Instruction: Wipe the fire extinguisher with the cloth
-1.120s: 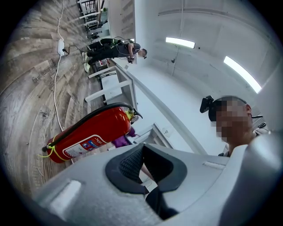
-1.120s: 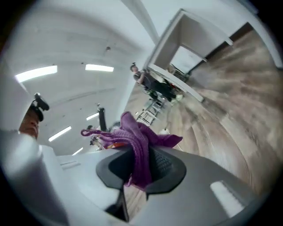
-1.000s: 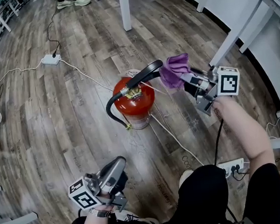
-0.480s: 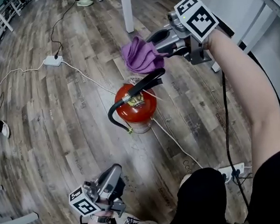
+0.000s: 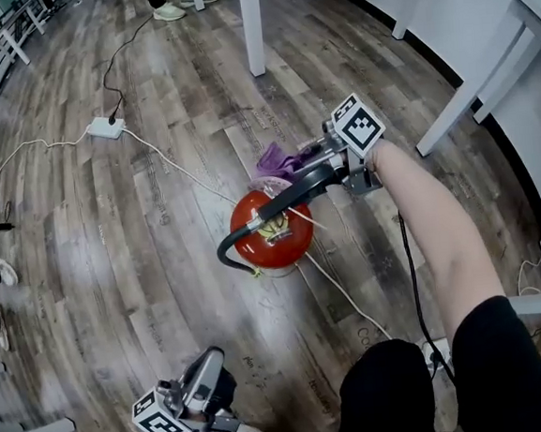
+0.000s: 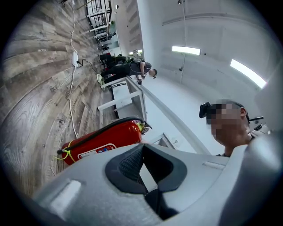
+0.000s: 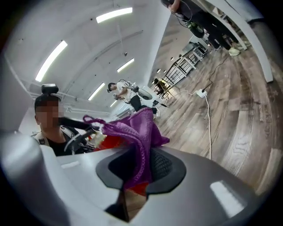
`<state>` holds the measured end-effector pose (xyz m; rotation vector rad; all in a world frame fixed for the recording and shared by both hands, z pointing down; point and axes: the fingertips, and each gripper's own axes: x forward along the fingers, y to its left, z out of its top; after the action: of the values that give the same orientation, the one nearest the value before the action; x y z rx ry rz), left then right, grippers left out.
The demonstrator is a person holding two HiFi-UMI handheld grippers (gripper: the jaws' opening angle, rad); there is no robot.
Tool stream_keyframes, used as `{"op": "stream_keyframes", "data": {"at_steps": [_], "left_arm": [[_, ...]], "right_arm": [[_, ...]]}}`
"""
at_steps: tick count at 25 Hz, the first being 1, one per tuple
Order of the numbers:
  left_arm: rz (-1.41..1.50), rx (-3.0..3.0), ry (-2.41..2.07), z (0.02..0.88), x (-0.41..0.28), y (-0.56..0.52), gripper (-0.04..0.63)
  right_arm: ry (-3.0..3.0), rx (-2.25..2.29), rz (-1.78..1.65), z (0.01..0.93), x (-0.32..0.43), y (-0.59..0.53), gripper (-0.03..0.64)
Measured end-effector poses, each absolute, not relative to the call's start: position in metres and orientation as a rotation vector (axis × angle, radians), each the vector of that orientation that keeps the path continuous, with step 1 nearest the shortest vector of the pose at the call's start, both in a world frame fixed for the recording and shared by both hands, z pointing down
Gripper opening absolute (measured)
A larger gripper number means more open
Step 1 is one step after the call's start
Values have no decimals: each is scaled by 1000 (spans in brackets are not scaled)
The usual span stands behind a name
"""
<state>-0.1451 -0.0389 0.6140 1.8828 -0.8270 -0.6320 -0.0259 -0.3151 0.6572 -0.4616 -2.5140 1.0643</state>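
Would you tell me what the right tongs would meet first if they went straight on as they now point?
Probably the red metal fire extinguisher: its top shows just beyond the purple mesh cloth clamped in the right tongs, though depth is unclear.

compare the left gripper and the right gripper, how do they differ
The right gripper is clamped on the purple cloth; the left gripper is shut and empty. The right gripper is beside the top of the fire extinguisher; the left gripper sits near the person's body, apart from it. Both carry a marker cube.
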Motion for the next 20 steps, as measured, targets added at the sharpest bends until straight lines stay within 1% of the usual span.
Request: {"op": "stream_keyframes", "data": {"at_steps": [6, 13, 17, 20], "left_arm": [[-607, 1858, -860, 626, -147, -41, -3], [-550, 1815, -909, 649, -149, -37, -3], [-530, 1803, -907, 657, -145, -38, -3], [-520, 1798, -899, 661, -140, -40, -3]], "right_arm": [[-2434, -341, 1209, 767, -22, -305, 71], [-2265, -5, 1259, 902, -3, -291, 71], [-2235, 126, 1277, 938, 4, -288, 71], [-2283, 129, 1318, 931, 2, -287, 71]]}}
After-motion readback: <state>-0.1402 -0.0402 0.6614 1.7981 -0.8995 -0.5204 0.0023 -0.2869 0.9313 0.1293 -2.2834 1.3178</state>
